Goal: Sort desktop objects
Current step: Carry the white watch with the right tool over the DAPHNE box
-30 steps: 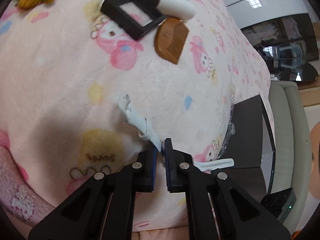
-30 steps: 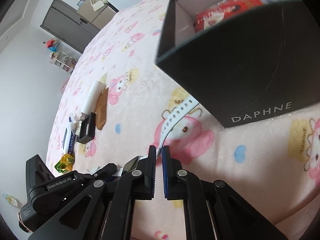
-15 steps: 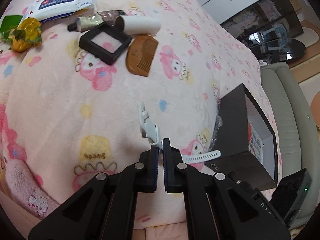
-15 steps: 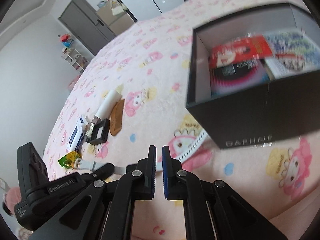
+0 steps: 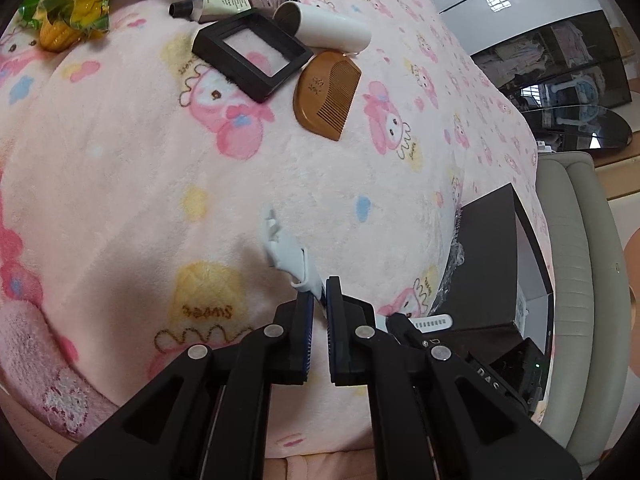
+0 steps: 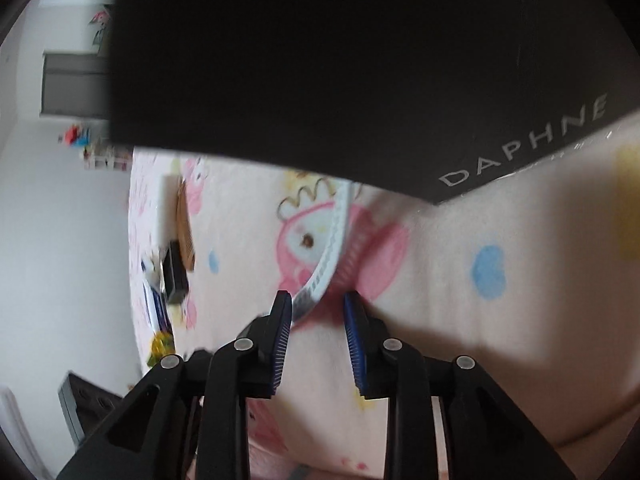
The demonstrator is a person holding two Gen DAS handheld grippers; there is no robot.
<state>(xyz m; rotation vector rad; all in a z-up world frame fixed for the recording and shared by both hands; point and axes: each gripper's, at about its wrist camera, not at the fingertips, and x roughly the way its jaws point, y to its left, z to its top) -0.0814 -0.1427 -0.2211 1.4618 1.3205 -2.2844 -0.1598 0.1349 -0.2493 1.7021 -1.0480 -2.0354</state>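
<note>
Both hand-held grippers (image 5: 319, 294) (image 6: 316, 308) bracket the white strap (image 6: 326, 254).

Pink cartoon blanket (image 5: 120, 184): comb (image 5: 326, 94), black frame (image 5: 252, 54), tubes (image 5: 224, 0), black box (image 5: 488, 268).

The black box (image 6: 320, 60) is showing "DAPHNE" in pale capitals along its lower side. The pink blanket (image 5: 120, 160) is carrying the word "sweet" upside down on a yellow patch, plus tiny repeats further off.

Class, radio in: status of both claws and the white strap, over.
Left claw shut on white strap. Right claw open, astride strap's other end. Black DAPHNE box looms close ahead.
</note>
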